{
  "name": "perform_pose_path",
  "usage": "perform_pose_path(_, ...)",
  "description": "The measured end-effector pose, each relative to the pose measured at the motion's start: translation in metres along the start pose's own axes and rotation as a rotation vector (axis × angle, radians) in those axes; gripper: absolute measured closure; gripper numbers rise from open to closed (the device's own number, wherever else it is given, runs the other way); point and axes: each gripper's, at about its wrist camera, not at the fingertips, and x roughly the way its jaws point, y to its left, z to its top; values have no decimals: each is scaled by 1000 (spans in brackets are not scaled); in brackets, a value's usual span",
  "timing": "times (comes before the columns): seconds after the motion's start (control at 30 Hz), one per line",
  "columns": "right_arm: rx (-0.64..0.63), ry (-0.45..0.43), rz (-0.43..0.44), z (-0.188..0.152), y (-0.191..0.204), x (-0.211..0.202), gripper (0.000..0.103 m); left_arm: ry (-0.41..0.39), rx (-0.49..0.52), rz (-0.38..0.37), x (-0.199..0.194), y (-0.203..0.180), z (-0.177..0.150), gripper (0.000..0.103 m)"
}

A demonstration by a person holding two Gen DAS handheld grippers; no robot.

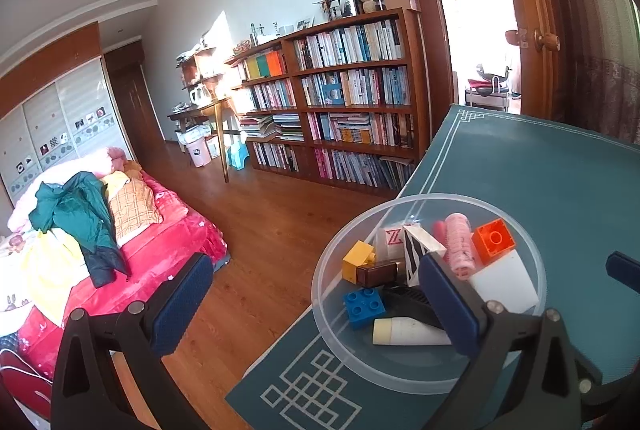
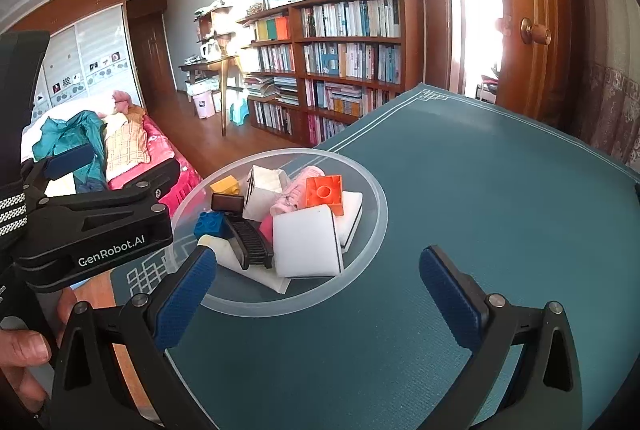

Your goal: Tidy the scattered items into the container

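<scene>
The clear round container (image 2: 372, 226) is sitting near the corner of the teal table mat (image 2: 480, 190), heaped with blocks, sponges and a black comb (image 2: 252, 238). Both the left gripper (image 1: 316, 304) and right gripper (image 2: 318, 288) are hanging spread and empty; a nudge risks tipping the pile floorward.
</scene>
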Motion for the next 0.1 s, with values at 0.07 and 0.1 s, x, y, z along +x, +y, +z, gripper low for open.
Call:
perform_pose_path(0.07,-8,24,-20,-1,1,4,0,6,0,-4,1,-1,-1,0)
perform_pose_path(0.1,-12,35,-32,-3,1,6,0,8,2,-8,1,-1,-1,0)
